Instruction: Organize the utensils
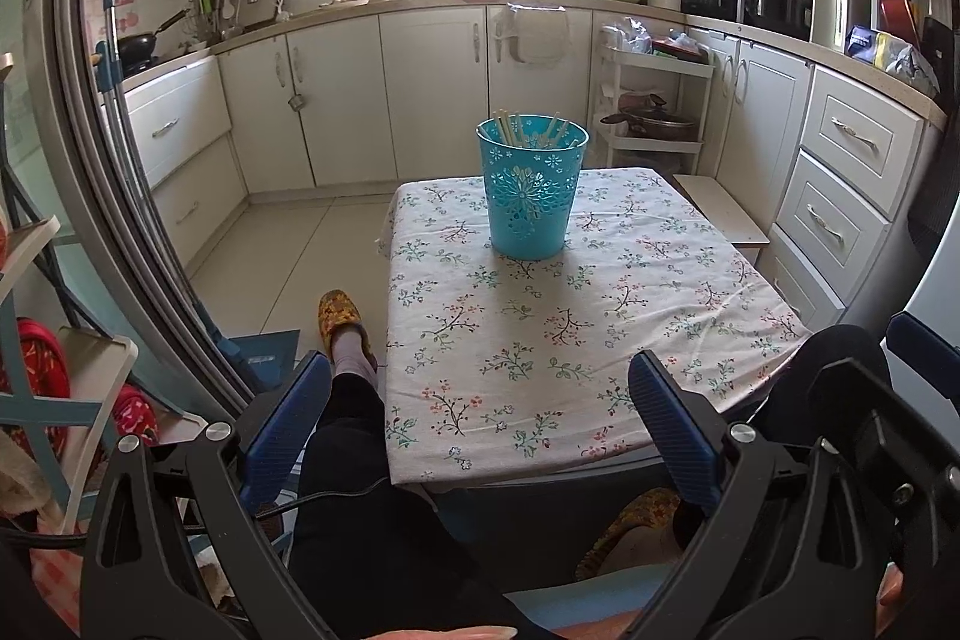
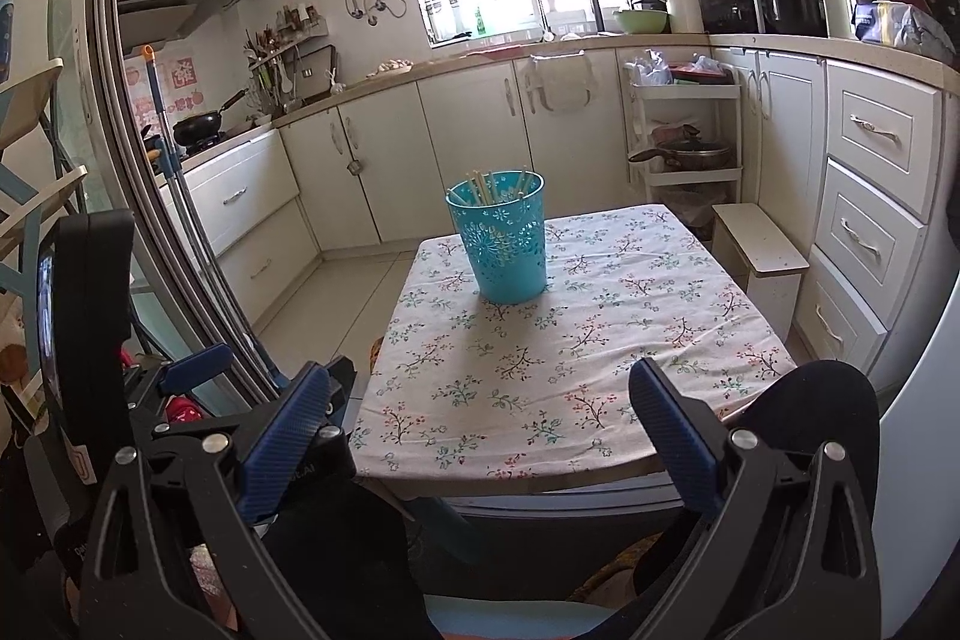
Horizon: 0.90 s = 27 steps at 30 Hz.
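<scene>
In the left wrist view, your left gripper gapes wide and empty at the bottom; the teal bucket holding chopsticks stands mid-frame on the floral tablecloth. In the right wrist view, your right gripper is equally spread, the bucket just above center.

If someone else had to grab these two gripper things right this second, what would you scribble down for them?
Left gripper: open, empty, held back at the near edge of the table.
Right gripper: open, empty, also at the near edge.
Teal perforated plastic bucket stands upright toward the far end of the floral tablecloth, apart from both grippers.
Pale chopsticks stand inside it, tips above the rim.
Done: no loose utensils show on the cloth.
Left: apparently nothing; check outside the views.
</scene>
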{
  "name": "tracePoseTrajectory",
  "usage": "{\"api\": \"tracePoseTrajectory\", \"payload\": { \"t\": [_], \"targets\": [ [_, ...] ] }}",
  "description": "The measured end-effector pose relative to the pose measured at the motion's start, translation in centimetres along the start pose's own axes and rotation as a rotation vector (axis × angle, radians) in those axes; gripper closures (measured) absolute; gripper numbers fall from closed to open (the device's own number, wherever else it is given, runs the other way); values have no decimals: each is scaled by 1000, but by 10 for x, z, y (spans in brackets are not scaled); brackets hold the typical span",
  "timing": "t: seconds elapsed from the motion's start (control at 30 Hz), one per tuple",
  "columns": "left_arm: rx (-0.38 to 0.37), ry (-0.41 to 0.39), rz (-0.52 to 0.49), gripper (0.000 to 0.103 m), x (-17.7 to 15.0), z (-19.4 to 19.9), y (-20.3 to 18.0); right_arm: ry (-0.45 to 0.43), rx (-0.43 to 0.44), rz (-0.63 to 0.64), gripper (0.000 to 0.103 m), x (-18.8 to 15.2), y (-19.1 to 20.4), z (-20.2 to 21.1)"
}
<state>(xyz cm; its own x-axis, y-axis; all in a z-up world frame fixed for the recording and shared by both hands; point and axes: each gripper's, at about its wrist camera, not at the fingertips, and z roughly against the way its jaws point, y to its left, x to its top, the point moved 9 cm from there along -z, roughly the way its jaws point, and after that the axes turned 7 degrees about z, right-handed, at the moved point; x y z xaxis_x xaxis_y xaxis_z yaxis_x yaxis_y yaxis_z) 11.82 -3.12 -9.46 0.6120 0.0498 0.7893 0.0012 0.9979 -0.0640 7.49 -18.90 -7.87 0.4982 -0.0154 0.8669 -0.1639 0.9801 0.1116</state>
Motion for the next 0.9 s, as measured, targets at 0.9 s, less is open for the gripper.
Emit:
{"api": "tracePoseTrajectory", "payload": {
  "t": [0.9],
  "targets": [
    [2, 8, -3, 8, -2, 2, -2, 10, -1, -3, 7, -2, 4, -2]
  ]
}}
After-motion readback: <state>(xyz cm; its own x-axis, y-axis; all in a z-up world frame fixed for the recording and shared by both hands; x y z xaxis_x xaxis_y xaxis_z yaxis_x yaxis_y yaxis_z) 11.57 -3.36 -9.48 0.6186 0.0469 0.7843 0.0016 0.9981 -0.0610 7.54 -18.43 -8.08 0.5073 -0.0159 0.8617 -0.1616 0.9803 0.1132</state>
